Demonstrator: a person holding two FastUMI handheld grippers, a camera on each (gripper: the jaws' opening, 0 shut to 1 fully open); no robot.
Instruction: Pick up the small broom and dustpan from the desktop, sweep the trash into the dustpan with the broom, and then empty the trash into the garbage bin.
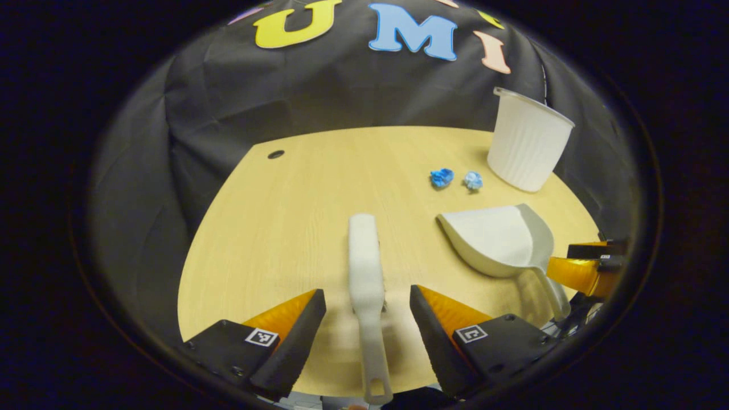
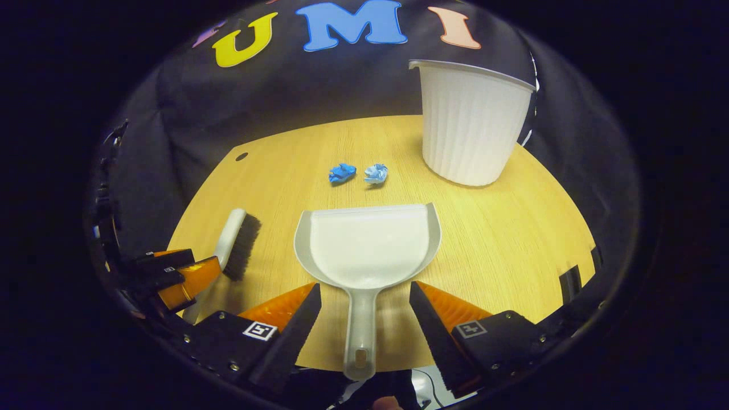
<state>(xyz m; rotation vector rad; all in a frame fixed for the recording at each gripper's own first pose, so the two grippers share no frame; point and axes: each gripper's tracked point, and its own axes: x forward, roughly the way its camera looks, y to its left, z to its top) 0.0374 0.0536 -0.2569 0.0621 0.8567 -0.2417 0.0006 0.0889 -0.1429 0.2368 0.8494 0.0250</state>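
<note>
- left gripper [image 1: 368, 304] is spread wide with the broom [image 1: 365, 267] handle lying on the desk right between its fingers, neither finger touching it, so nothing is gripped
- in the right gripper view that same gripper [image 2: 188, 279] sits low on the left, right at the broom [image 2: 234, 244], whose dark bristles face the dustpan
- right gripper [image 2: 365, 307] is wide open too, fingers either side of the dustpan [image 2: 369, 244] handle with gaps on both sides, not holding anything
- dustpan lies flat on the wooden desktop [image 2: 512, 239], open mouth pointing to the far side
- two bits of trash just past the dustpan's front edge: a darker blue wad [image 2: 342, 172] and a paler crumpled one [image 2: 376, 173], close together but apart
- white ribbed garbage bin [image 2: 470, 122] stands upright near the far right of the desk, near the trash, not touching it
- left gripper view has the dustpan [image 1: 495, 239] to the right of the broom and well apart from it
</note>
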